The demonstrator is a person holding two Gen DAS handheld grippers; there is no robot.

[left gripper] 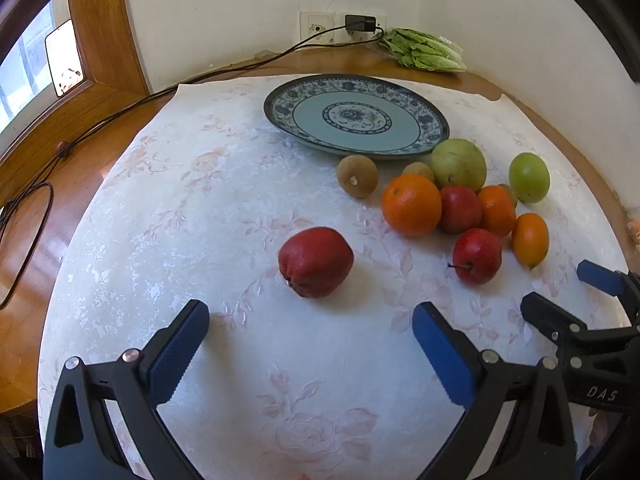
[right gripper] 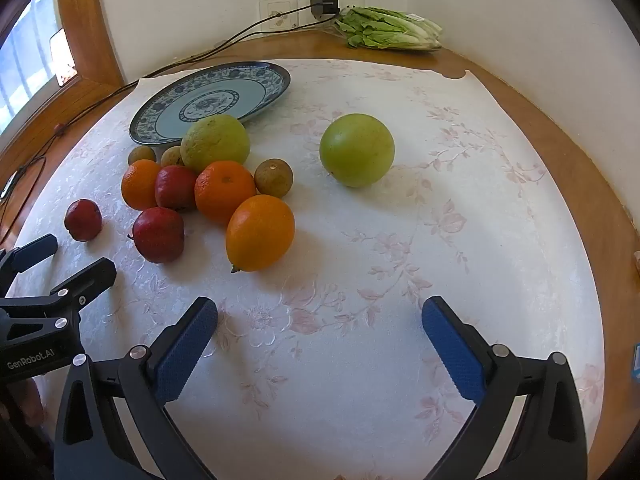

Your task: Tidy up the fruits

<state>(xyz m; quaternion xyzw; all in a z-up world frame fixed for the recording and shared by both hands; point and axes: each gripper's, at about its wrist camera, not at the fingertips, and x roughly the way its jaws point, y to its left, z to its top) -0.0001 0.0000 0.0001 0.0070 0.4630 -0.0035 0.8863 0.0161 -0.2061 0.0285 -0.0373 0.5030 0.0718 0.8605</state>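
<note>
Red apple [left gripper: 316, 262] is seen lying alone on the tablecloth [left gripper: 200, 208], dead ahead of the wide-open, empty left gripper [left gripper: 310, 354], stem end tipped left-down, so it is judged nearer than to the equally wide, empty right gripper [right gripper: 320, 350], plate [left gripper: 280, 114] beyond

Lone red apple [left gripper: 315, 262] apart; mixed fruit cluster [right gripper: 208, 188] beside empty plate [left gripper: 432, 120].

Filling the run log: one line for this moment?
left gripper open, facing red fruit | right gripper open | plate bare | fruits on cloth
</note>
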